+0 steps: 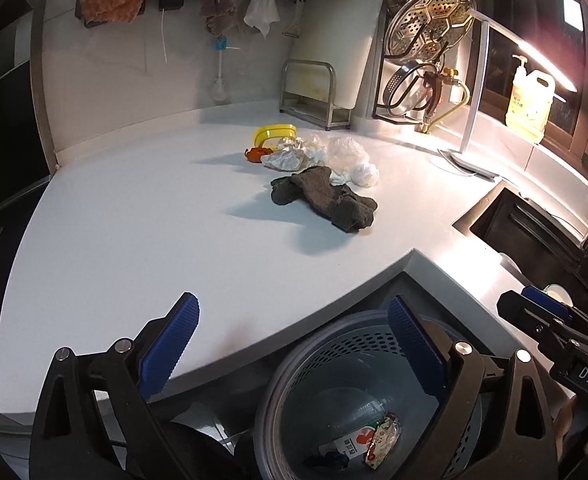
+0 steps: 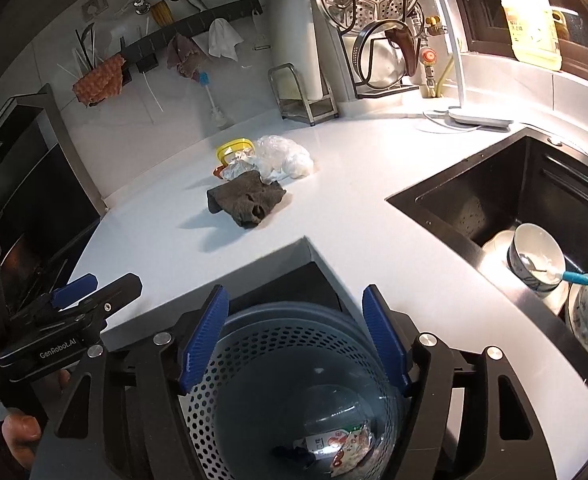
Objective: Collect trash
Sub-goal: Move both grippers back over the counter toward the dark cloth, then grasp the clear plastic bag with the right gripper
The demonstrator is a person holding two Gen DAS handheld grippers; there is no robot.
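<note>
— So, where is the trash lying?

— On the white table (image 1: 134, 216): crumpled foil and clear plastic (image 2: 270, 160) beside a dark cloth (image 2: 246, 200). I'm holding both hand-held grippers, left (image 1: 294, 348) and right (image 2: 294, 336), spread and empty above the perforated blue bin (image 2: 294, 364); I'm planning low, centred pinches.

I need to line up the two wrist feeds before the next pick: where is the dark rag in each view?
Left wrist: the dark rag lies on the counter just right of centre, in front of the foil and plastic bag.
Right wrist: the rag lies left of centre, upper middle, again in front of the pile.
Shared landmark: the yellow lid behind the pile, toward the wall.
</note>
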